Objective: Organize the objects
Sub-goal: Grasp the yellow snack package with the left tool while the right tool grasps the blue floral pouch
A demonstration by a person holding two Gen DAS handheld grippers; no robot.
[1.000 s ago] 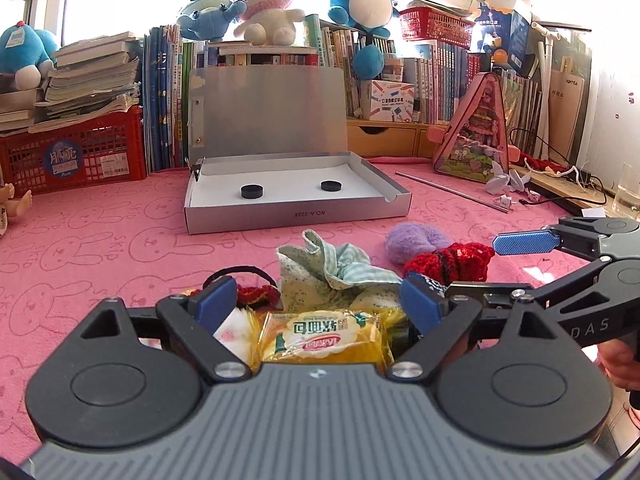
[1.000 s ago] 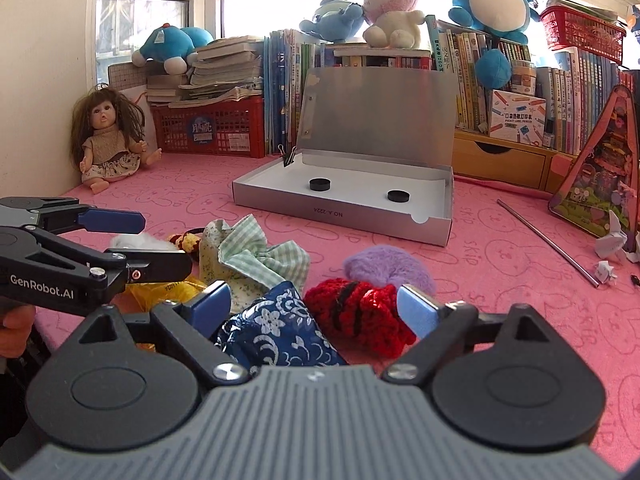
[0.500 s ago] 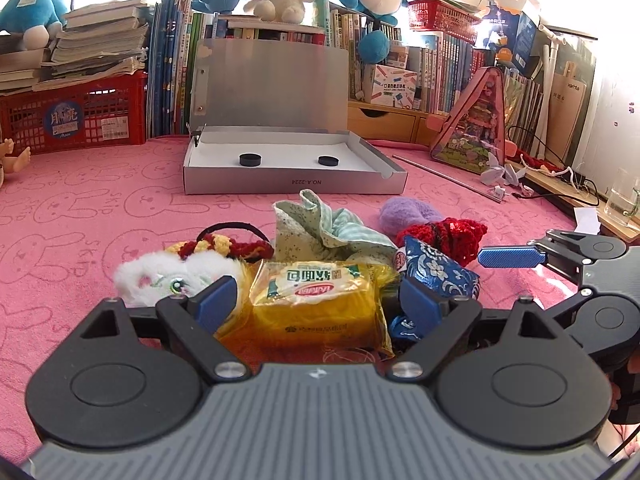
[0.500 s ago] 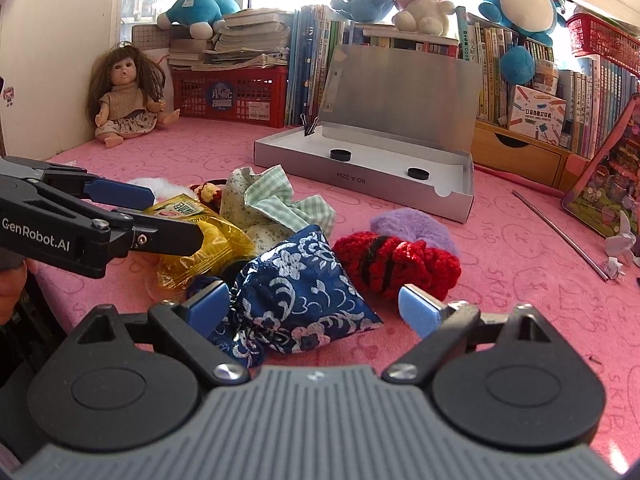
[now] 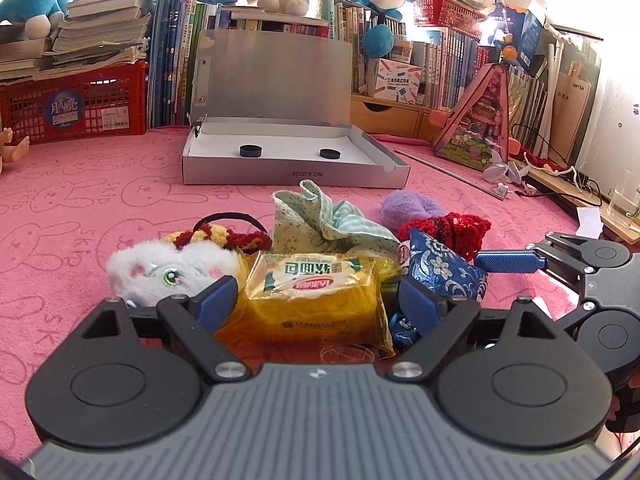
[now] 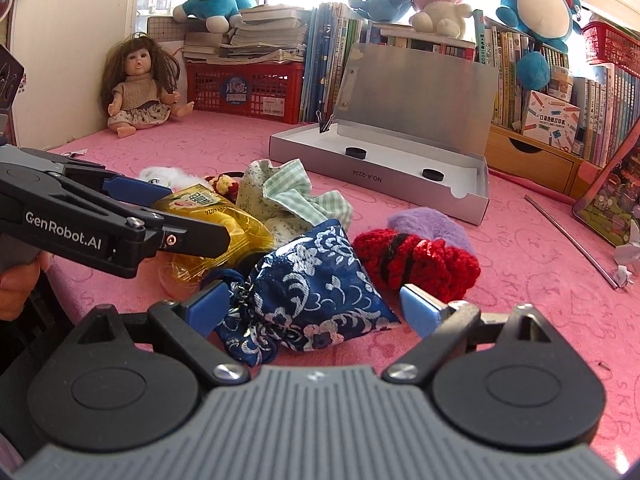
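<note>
Left gripper, jaws apart, is positioned astride the yellow packet; right gripper, jaws apart, astride the blue pouch beside that packet.

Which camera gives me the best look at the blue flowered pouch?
The right wrist view: the blue flowered pouch lies whole between the open right gripper fingers. The left wrist view shows only part of it, behind the yellow packet.
</note>
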